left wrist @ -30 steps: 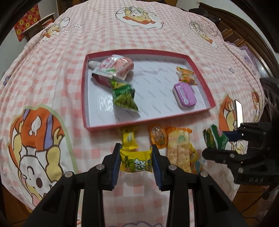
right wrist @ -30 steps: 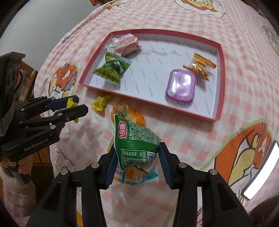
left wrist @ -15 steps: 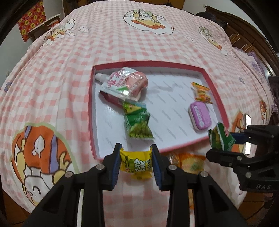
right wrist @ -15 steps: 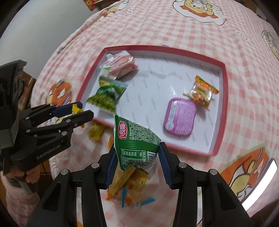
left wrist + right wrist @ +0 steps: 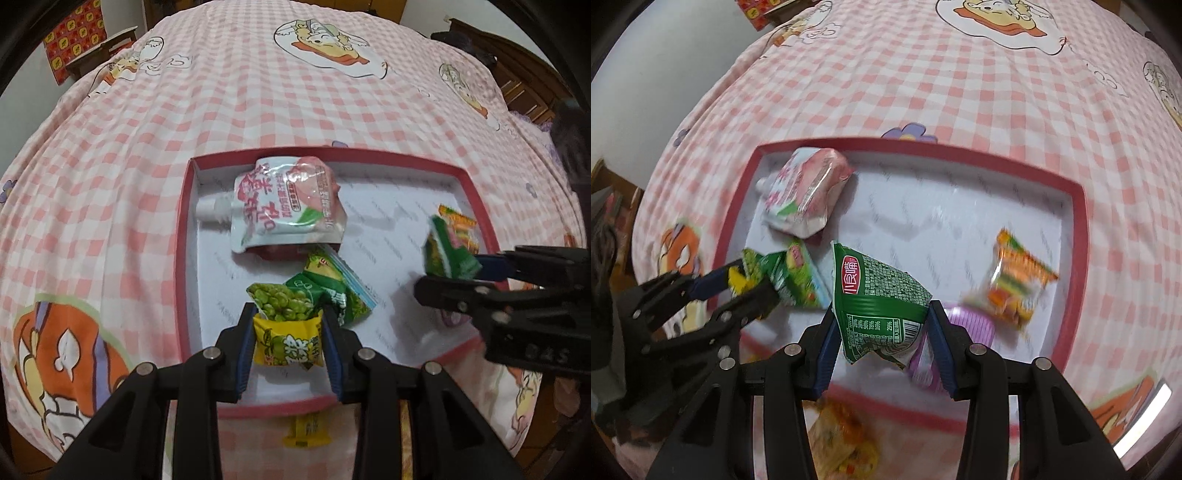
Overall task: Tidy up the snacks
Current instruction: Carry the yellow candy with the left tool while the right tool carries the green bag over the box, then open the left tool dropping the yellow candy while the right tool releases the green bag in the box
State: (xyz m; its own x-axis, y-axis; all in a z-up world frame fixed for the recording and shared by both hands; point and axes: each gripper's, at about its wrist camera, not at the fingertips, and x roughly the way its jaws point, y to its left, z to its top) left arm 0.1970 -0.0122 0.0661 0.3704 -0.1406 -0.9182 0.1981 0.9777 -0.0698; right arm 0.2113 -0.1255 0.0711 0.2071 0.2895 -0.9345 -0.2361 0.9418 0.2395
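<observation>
**A:** Starting with the left wrist view: what is the left claw (image 5: 289,347) carrying?

**B:** It is pinching a small yellow crinkly foil snack packet (image 5: 288,344) between its blue pads, closed down to the packet's width. The packet is hanging over the near part of the shallow red-rimmed cardboard tray (image 5: 181,258) with its white floor, which is sitting on the pink-checked bedspread (image 5: 221,92). The open floor is lying straight ahead and below, so I judge a short lowering is all the release is needing.

**A:** What is lying just ahead of it?

**B:** A glossy green pea packet (image 5: 314,295), and beyond that a soft white-and-pink spouted pouch (image 5: 284,206). Another small yellow packet (image 5: 306,430) is waiting outside the near rim on the bed.

**A:** And the right wrist view?

**B:** The right claw (image 5: 882,325) is gripping a dark green puffy plastic snack bag (image 5: 879,299), its long axis running upright between the pads. It is hovering over the tray's near middle, with a flat purple tin (image 5: 967,325) just right of it and an orange-striped clear wrapper (image 5: 1015,284) further right. An orange packet (image 5: 842,439) is lying outside on the bed.

**A:** Which is nearer to dropping?

**B:** Both are over the tray; I cannot tell which is lower.
</observation>
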